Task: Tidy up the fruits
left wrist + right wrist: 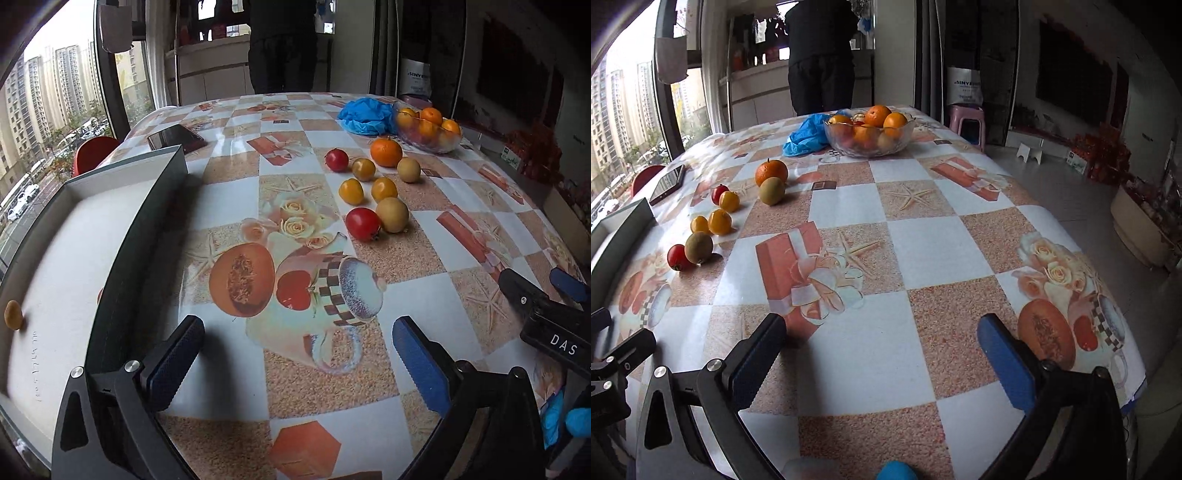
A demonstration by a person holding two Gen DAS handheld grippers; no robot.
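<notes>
Both claws hover low over the tabletop point(916, 251) with nothing between their fingers: the left claw point(295, 365) is spread wide above the printed melon picture, and the right claw point(882, 362) is likewise spread over bare checkered cloth. The loose fruits lie in a cluster ahead of the left claw: a red tomato point(362, 223) touching a brown kiwi point(392, 215), two yellow tomatoes point(351, 191) beyond them, then another yellow one, a second kiwi point(409, 170), a small red tomato point(336, 160) and an orange point(386, 151). A grey-walled box point(147, 206) sits to the left, with one small brown fruit point(13, 314) at its edge. Farther back stand a glass bowl point(905, 136) of oranges, a crumpled blue bag point(807, 134) touching it, and a dark phone point(175, 137) near the box. A person point(820, 55) stands beyond the far edge.
</notes>
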